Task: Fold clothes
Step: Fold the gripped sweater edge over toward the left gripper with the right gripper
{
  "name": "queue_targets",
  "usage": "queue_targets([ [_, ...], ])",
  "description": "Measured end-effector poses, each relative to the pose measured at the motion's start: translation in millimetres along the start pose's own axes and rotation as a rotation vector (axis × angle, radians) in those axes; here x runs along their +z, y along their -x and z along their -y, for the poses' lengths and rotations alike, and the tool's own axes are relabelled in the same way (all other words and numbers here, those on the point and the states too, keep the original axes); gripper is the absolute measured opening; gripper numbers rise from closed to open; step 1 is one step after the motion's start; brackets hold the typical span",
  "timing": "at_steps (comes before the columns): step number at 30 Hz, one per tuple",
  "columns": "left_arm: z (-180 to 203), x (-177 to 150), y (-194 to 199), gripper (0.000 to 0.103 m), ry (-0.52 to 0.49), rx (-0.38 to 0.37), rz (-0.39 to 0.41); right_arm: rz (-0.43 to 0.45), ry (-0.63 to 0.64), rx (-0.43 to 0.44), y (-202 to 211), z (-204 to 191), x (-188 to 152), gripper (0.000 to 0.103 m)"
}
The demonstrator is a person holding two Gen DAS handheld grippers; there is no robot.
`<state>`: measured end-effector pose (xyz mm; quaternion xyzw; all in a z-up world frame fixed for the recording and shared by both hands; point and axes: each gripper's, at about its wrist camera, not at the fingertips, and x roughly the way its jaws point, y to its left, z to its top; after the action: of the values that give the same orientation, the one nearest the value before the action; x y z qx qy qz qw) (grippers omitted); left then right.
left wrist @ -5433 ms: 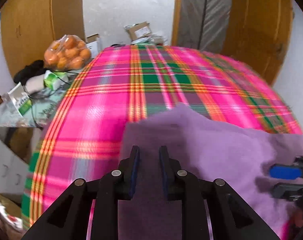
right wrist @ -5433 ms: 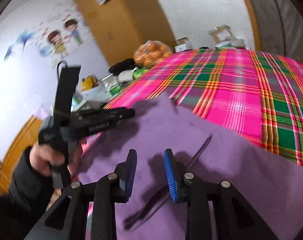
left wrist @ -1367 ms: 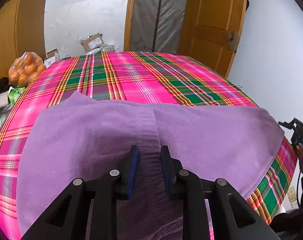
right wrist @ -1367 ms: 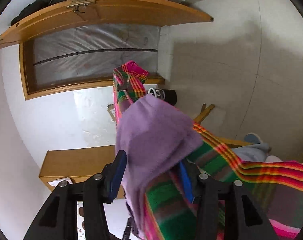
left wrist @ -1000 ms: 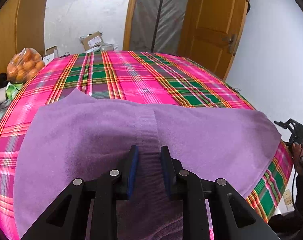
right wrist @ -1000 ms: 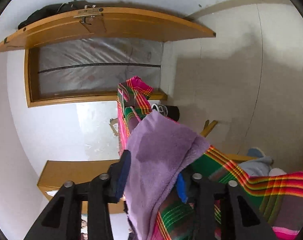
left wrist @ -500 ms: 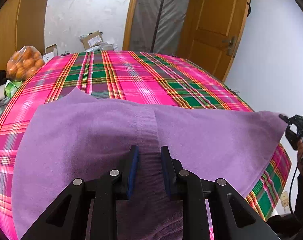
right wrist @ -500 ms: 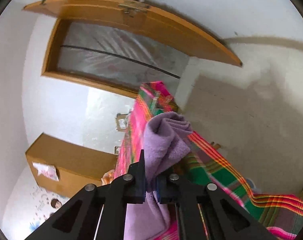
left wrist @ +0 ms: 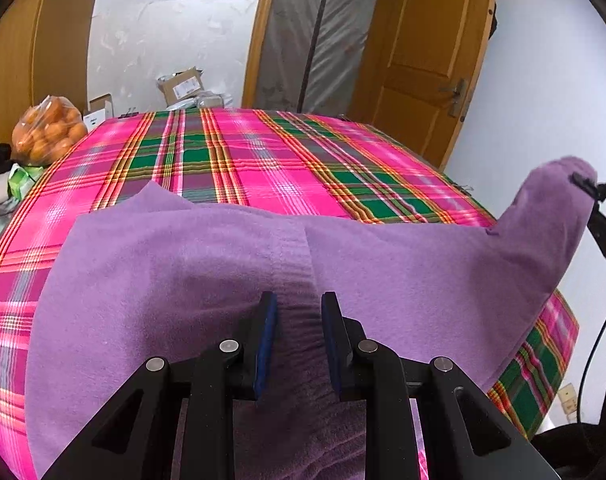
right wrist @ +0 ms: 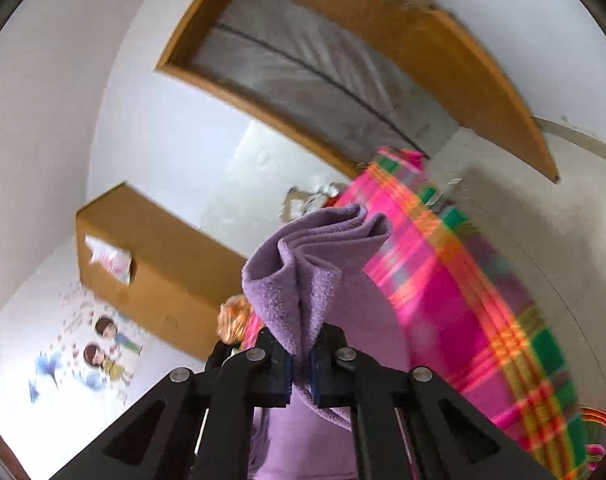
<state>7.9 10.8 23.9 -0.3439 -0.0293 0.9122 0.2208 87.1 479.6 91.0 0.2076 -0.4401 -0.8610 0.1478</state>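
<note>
Two views are given, and each shows what the other hides. From the left wrist, a purple garment [left wrist: 175, 280] is seen spread across a pink-and-green plaid cloth [left wrist: 263, 160] covering the table, its ribbed band running between the parted fingers of the left gripper [left wrist: 297, 340]; whether those fingers press the fabric cannot be told. At the right edge of that view one corner of the garment is lifted clear of the cloth, held up by the right gripper [left wrist: 601, 216], of which only a black tip is seen. The hold itself is shown by the right wrist view: the right gripper [right wrist: 301, 368] is clamped tight on a bunched fold of the purple garment [right wrist: 299, 280], which rises above the jaws. A bag of oranges [left wrist: 47, 130] and cardboard boxes [left wrist: 181, 86] are seen beyond the table from the left wrist only.
</note>
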Motion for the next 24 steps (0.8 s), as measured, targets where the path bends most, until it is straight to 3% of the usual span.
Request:
queue_targets([
  [4, -5, -2, 4, 0.023, 0.024, -0.021, 0.010, -0.062, 0.082, 0.043, -26, -40, -7, 0.006],
  [10, -11, -7, 9, 0.023, 0.040, -0.030, 0.017, -0.197, 0.202, 0.059, -74, -81, -46, 0.006],
  [24, -29, -15, 24, 0.023, 0.064, 0.002, 0.031, -0.557, 0.342, -0.081, -188, -71, -164, 0.008],
])
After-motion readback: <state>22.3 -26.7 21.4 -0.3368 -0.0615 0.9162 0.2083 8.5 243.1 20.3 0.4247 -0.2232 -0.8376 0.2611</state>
